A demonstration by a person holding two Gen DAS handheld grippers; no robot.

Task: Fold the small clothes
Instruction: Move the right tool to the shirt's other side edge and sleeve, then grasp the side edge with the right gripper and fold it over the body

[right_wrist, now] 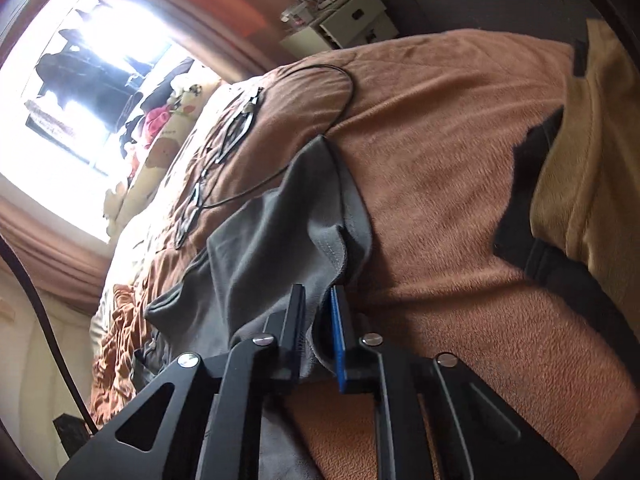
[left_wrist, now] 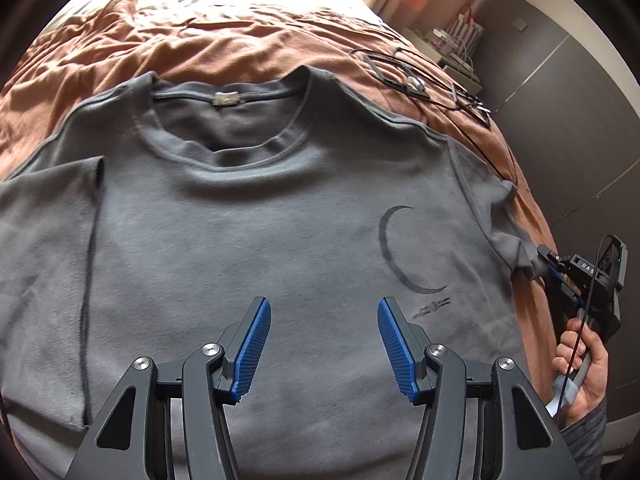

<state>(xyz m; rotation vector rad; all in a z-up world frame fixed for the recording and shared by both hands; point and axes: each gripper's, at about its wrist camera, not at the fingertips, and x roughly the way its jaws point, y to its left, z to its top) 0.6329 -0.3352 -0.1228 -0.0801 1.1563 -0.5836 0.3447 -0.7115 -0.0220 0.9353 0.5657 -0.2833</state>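
A grey T-shirt (left_wrist: 256,216) lies front up on a brown blanket, collar away from me, with a dark crescent print (left_wrist: 400,252) on the chest. Its left sleeve (left_wrist: 48,240) is folded in over the body. My left gripper (left_wrist: 324,344) is open and empty, hovering over the lower chest. My right gripper (left_wrist: 546,266) is at the shirt's right side, shut on the right sleeve. In the right wrist view the gripper (right_wrist: 318,320) pinches the grey sleeve (right_wrist: 280,224) between its fingers, the cloth bunched and lifted.
The brown blanket (left_wrist: 224,40) covers the bed. Black cables and straps (left_wrist: 424,80) lie on it beyond the right shoulder. A bedside unit (right_wrist: 344,20) and dark cupboards (left_wrist: 568,80) stand to the right. A bright window (right_wrist: 88,80) is at the far end.
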